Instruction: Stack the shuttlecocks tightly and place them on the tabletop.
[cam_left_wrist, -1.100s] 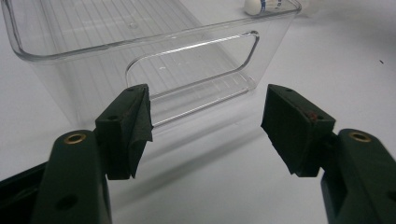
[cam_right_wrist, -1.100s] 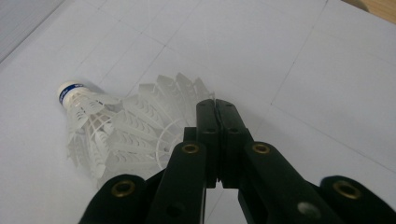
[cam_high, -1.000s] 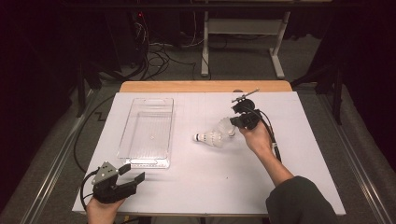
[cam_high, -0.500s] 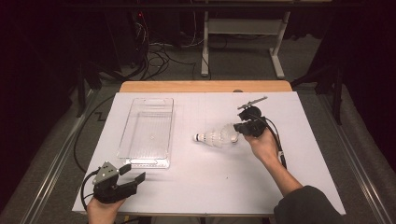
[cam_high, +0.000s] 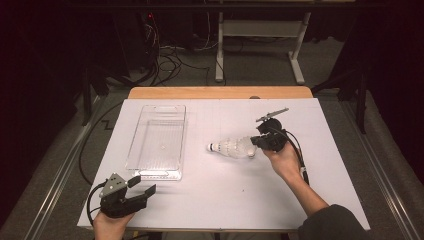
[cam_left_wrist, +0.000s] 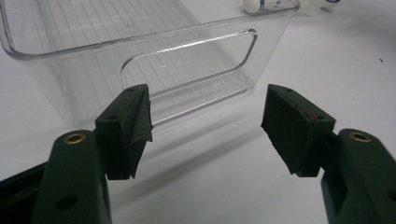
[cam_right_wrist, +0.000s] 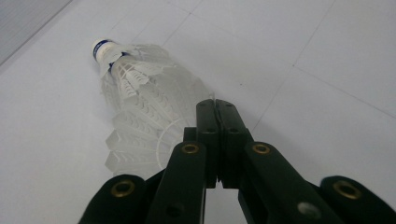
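Now clamped: right tongs (cam_right_wrist: 217, 109) pinched shut on shuttlecock stack's (cam_high: 231, 147) feather rim, dragging it flat across tabletop (cam_high: 215, 200) (toward clear bin (cam_high: 156, 142), presumably); left tongs (cam_left_wrist: 205, 121) gaped wide, empty, parked near bin.

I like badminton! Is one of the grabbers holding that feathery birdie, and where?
Yes. The right gripper is shut on the shuttlecock, pinching the wide feather rim, not the cork tip. The left gripper is open and holds nothing.
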